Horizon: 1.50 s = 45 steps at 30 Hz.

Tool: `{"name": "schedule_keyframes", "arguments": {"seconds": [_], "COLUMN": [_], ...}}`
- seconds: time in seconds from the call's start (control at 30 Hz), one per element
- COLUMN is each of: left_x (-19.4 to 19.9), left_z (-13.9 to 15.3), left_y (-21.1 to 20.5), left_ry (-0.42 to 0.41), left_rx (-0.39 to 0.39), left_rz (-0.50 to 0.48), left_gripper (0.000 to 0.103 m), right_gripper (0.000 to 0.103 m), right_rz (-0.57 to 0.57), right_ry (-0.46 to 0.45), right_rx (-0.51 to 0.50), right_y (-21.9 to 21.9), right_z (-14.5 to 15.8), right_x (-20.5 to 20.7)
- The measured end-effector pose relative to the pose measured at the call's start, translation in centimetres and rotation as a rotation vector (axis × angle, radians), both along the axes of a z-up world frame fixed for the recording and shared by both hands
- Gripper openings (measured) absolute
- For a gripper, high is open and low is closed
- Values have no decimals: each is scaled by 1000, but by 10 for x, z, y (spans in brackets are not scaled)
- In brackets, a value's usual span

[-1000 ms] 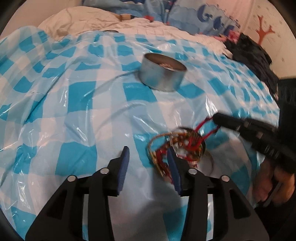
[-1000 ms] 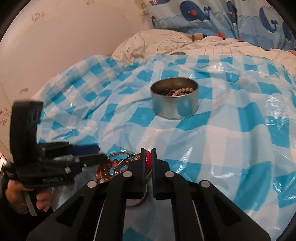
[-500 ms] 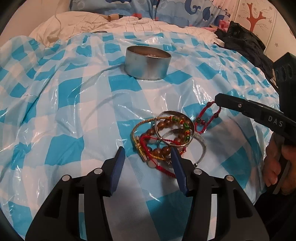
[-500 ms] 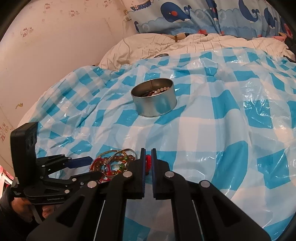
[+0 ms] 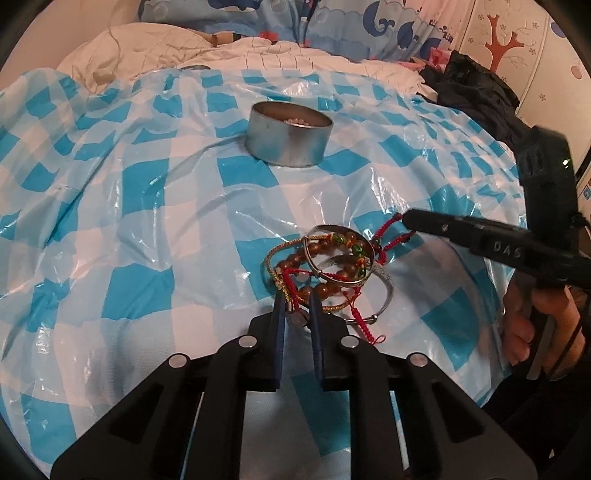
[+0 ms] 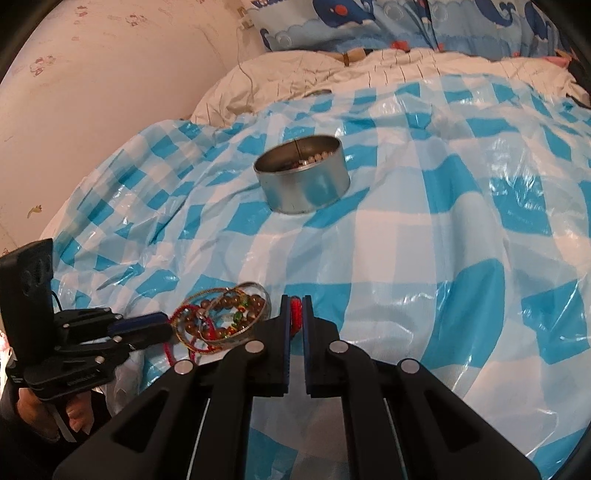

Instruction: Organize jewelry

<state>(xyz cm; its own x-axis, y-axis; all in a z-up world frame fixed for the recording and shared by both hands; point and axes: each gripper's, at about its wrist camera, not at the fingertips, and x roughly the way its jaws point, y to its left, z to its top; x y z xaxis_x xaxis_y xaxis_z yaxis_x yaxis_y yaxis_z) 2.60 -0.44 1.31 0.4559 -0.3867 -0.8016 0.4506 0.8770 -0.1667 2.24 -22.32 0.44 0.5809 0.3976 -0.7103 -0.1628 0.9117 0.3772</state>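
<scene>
A tangled pile of bracelets (image 5: 328,273) lies on the blue-and-white checked plastic sheet: brown beads, a silver bangle, gold cord and red string. It also shows in the right wrist view (image 6: 225,314). My left gripper (image 5: 295,306) is shut on the near edge of the pile, on red and gold cord. My right gripper (image 6: 294,306) is shut on a red string bracelet (image 6: 295,312) at the pile's far side, and shows in the left wrist view (image 5: 410,221). A round metal tin (image 5: 288,134) with beads inside stands farther back, also in the right wrist view (image 6: 303,177).
A white quilt (image 5: 147,48) and blue whale-print bedding (image 6: 406,22) lie behind the sheet. Dark clothing (image 5: 476,92) is heaped at the right. A pink wall (image 6: 92,74) runs along the left of the bed.
My left gripper closed from wide open onto the near edge of the bracelet pile. My right gripper stayed shut on the red string, and the tangle lifted slightly.
</scene>
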Motion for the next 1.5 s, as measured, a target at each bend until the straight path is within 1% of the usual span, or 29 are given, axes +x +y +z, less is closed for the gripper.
{"name": "schedule_keyframes", "arguments": {"seconds": [0.03, 0.07, 0.1, 0.17, 0.23, 0.27, 0.3, 0.33, 0.37, 0.43, 0.47, 0.5, 0.57, 0.63, 0.67, 0.73, 0.83, 1.03, 1.1, 1.17, 1.27, 1.3, 1.33, 1.37, 1.4, 1.47, 1.5], "left_x": [0, 1, 3, 7, 10, 10, 9, 7, 5, 2, 1, 1, 1, 0, -1, 0, 3, 4, 5, 7, 10, 11, 11, 12, 14, 15, 15], "left_z": [0, 1, 0, -4, -12, -14, -15, -15, -15, -16, -15, -14, -11, -8, -5, 5, 16, 38, 44, 47, 46, 44, 44, 43, 41, 41, 42], "left_y": [1, 3, 5, 10, 12, 13, 12, 10, 7, 2, 2, 1, 4, 5, 7, 11, 18, 31, 33, 32, 30, 28, 26, 26, 25, 23, 22], "left_ry": [0, 2, 5, 45, 112, 123, 123, 120, 111, 94, 85, 80, 72, 60, 54, 40, 28, -71, -98, -107, -110, -108, -112, -116, -112, -109, -119], "left_rx": [4, 5, 7, 14, 9, -7, -15, -15, -5, 31, 58, 80, 94, 107, 100, 70, 24, -47, -68, -81, -82, -82, -83, -84, -84, -93, -94], "left_rz": [4, 12, 22, 34, 25, 23, 17, 7, 3, -1, 5, 7, 4, 0, -1, 6, 20, 70, 85, 89, 90, 85, 83, 83, 87, 82, 80], "left_gripper": [12, 12, 12, 13, 16, 21, 29, 32, 34, 33, 20, 10, 9, 9, 9, 9, 9, 9, 9, 9, 9, 9, 9, 9, 9, 9, 9], "right_gripper": [20, 37, 41, 41, 41, 41, 41, 41, 39, 28, 14, 12, 9, 7, 7, 7, 7, 7, 7, 7, 7, 14, 25, 54, 60, 60, 55], "right_rz": [2, 1, 4, 11, 15, 16, 19, 21, 23, 28, 28, 25, 18, 9, 6, -2, -7, -14, -24, -29, -21, -23, -30, -42, -55, -47, -34], "right_ry": [7, 10, 10, 11, 21, 24, 25, 24, 22, 22, 23, 16, -1, -24, -31, -51, -56, -57, -72, -85, -46, -28, -18, -20, -40, -34, -16], "right_rx": [-5, -11, -19, -31, -36, -37, -42, -46, -50, -56, -54, -50, -47, -41, -37, -29, -22, -14, -10, -8, -18, -26, -38, -52, -70, -92, -101], "right_y": [1, 2, 3, 6, 6, 6, 7, 8, 9, 9, 8, 7, 6, 4, 3, 1, 0, -1, -3, -5, -4, -3, -2, -2, -1, 0, 2], "right_z": [-1, -2, -3, -4, -6, -7, -8, -8, -8, -8, -8, -7, -3, 1, 3, 7, 9, 11, 13, 15, 8, 4, 2, 2, 3, 1, -3], "right_x": [0, 0, 0, 0, 1, 0, 0, 0, 0, 0, 0, 0, -2, -3, -4, -5, -4, -2, -4, -5, -1, 1, 1, 1, 0, 0, 2]}}
